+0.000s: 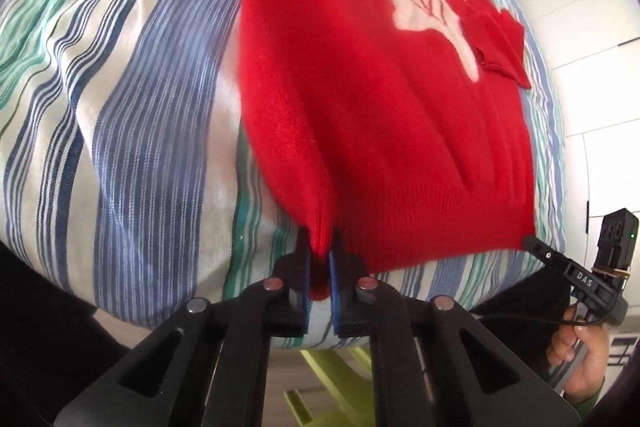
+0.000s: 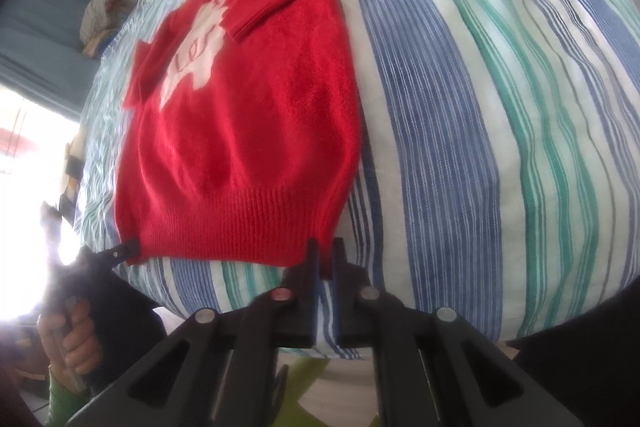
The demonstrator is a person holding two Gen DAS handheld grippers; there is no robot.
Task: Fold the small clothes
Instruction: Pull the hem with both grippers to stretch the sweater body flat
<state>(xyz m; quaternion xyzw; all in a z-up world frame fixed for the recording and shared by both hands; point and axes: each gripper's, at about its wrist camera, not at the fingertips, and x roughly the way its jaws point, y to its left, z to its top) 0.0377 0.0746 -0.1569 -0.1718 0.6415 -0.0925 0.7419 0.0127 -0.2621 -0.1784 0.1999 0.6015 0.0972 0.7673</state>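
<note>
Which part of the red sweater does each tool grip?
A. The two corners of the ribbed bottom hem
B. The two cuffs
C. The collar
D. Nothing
A: the left tool and the right tool each pinch a hem corner of the red sweater on the striped bedding.

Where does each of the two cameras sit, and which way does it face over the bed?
Left wrist: on the left gripper, looking forward and down along its fingers at the red sweater; the right gripper and a hand show.
Right wrist: on the right gripper, facing likewise; the left gripper and a hand show.
Shared: the sweater on the striped bedcover, each gripper shut on a hem corner.
</note>
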